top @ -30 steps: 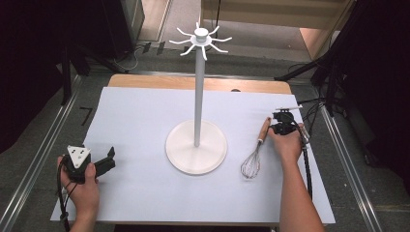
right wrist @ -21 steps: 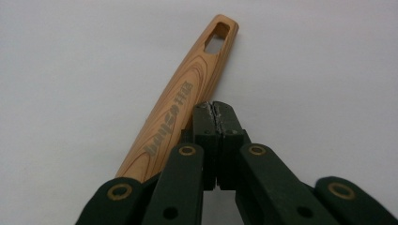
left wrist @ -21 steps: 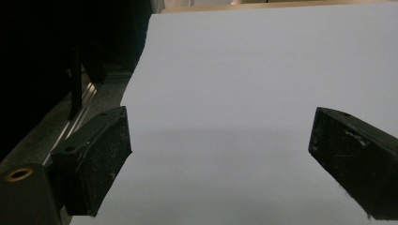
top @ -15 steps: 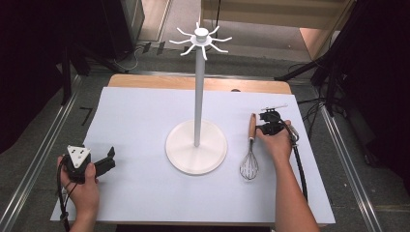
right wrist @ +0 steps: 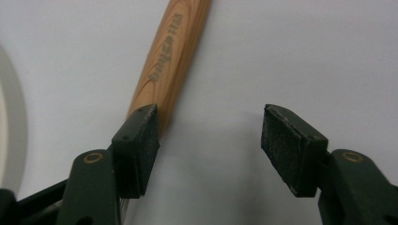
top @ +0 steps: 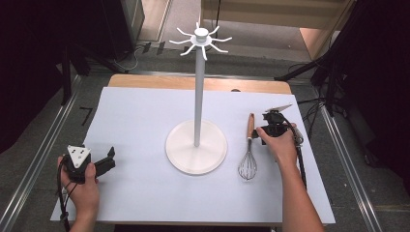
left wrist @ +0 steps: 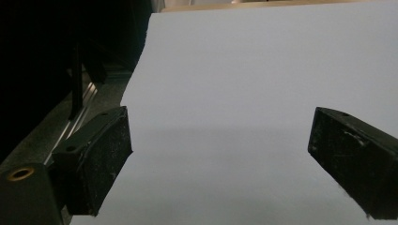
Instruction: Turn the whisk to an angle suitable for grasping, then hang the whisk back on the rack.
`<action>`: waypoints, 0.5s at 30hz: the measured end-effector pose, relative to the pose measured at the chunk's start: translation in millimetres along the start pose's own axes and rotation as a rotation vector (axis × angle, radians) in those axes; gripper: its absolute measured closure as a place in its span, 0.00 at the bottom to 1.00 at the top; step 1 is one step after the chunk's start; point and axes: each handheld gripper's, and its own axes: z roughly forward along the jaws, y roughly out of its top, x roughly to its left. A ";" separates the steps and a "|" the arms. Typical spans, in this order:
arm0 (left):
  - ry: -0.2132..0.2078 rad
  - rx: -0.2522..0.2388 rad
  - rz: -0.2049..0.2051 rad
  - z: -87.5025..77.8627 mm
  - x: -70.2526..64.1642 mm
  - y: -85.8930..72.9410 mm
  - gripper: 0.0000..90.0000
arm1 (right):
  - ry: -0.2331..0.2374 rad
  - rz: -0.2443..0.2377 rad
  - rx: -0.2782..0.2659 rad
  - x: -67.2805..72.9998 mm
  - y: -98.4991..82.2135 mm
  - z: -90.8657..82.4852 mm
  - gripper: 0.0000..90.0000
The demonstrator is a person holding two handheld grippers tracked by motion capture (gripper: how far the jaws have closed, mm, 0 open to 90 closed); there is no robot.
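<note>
My right gripper [right wrist: 209, 145] just spread, whisk [top: 248, 149] lying loose at nine o'clock, probably released | left gripper [left wrist: 220, 154] apart, idle.

The whisk [top: 248, 147] at the right has a handle of warm, varnished-looking wood with visible grain and a stamped word, and a head of thin, shiny metal wire, while the stand [top: 197, 145] in the middle looks like smooth white painted metal or plastic with a slight sheen on its round base. The sheet [top: 145, 193] under everything is matt white, paper-like and unmarked, laid over a pale wooden table [top: 159, 82] that shows at the far edge. The right gripper [right wrist: 209, 140] and the left gripper [left wrist: 220, 154] have dull black pads, rough and scuffed with pale dust, on dark matt plastic bodies.
</note>
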 end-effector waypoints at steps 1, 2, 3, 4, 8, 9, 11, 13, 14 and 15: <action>0.000 0.000 0.000 0.0 0.0 0.0 0.08 | 0.000 0.000 0.000 0.0 0.0 0.0 0.40; 0.000 -0.001 0.001 0.1 0.1 0.0 0.08 | 0.033 0.020 0.012 3.1 -0.7 -3.4 0.39; 0.001 -0.001 0.002 0.2 0.0 0.0 0.08 | 0.037 0.024 0.015 4.0 -0.8 -4.1 0.40; 0.002 0.002 0.002 0.2 -0.1 0.0 0.08 | 0.035 0.032 0.028 5.7 -1.1 -5.1 0.41; 0.003 0.004 0.004 0.1 -0.3 0.1 0.08 | 0.045 0.029 0.049 10.5 -1.9 -5.7 0.43; 0.005 0.005 0.004 0.0 -0.4 0.2 0.08 | 0.033 0.029 0.063 13.7 -2.6 -4.9 0.45; 0.005 0.005 0.004 0.1 -0.3 0.2 0.08 | 0.035 0.039 0.076 15.5 -3.3 -4.1 0.47; 0.004 0.006 0.005 0.3 -0.3 0.2 0.08 | 0.037 0.051 0.079 17.3 -4.3 -3.7 0.48; 0.003 0.006 0.005 0.2 -0.2 0.2 0.08 | 0.046 0.057 0.083 18.3 -4.7 -3.1 0.47; 0.003 0.006 0.005 0.2 -0.2 0.3 0.08 | 0.053 0.062 0.089 19.3 -5.2 -2.6 0.48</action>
